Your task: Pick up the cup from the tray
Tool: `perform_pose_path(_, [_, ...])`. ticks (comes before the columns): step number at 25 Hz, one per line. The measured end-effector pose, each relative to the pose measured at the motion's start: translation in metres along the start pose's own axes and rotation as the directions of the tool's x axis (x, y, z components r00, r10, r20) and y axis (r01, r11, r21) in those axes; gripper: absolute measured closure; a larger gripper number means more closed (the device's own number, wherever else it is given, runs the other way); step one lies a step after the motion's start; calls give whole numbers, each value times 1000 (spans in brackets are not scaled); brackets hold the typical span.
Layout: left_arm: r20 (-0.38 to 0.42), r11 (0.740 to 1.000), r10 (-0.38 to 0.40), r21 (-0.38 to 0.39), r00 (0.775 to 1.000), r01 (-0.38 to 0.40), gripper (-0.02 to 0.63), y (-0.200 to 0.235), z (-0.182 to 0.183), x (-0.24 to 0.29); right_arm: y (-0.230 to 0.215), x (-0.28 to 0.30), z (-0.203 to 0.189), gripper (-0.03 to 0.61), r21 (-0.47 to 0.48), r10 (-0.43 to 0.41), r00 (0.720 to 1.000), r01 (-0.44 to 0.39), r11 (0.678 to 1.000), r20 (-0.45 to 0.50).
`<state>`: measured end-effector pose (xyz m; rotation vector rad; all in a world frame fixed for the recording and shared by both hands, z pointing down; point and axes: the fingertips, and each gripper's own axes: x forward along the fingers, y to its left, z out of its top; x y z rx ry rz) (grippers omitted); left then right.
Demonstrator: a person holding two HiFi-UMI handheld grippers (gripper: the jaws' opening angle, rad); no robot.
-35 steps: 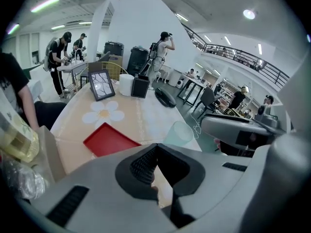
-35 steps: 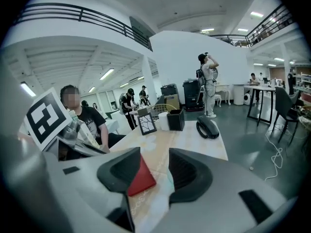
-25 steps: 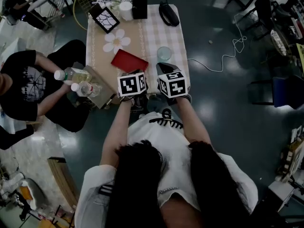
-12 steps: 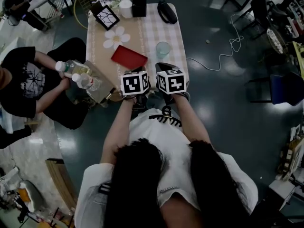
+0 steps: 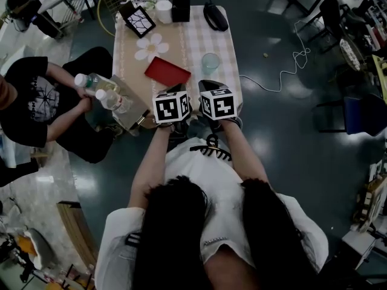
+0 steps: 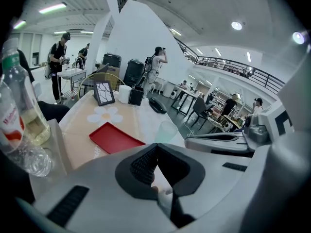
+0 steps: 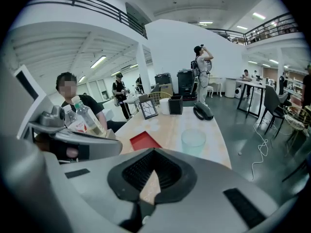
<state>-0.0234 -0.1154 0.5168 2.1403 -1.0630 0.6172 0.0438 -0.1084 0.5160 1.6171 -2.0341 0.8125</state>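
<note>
Pale green and translucent, the cup (image 5: 210,62) is seen standing upright on the checked cloth of the desk (image 5: 221,41), not on the tray: it is placed just beside the red tray (image 5: 167,72), at about 2 o'clock from it in the head view, with a strip of cloth showing between the two. The tray is laid flat and nothing is seen on it. Both grippers are held over the near edge of the desk, at 6 o'clock from the cup and tray, side by side and apart from both. The jaws of the left gripper (image 6: 156,147) are brought together at their tips, and nothing is held between them; the tray is seen ahead of them at 11 o'clock and the cup at 12 o'clock. The jaws of the right gripper (image 7: 154,152) are likewise closed tip to tip on nothing, with the cup ahead at 1 o'clock and well clear of them. A flower-shaped mat (image 5: 151,47) is laid beyond the tray at 12 o'clock. Along the far end of the desk a picture frame (image 5: 138,22), a white cylinder (image 5: 163,11), a black box (image 5: 181,9) and a dark rounded object (image 5: 215,17) are lined up. At 9 o'clock of the desk two clear bottles (image 5: 91,83) are held by a seated person in a black shirt (image 5: 30,107).
</note>
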Motion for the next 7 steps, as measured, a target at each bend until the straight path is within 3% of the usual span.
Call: perform_pose_path(7, [-4, 999, 0, 38, 1000, 1, 609, -1, -5, -6, 0, -5, -1, 574, 1, -12, 1000, 12, 1000, -3])
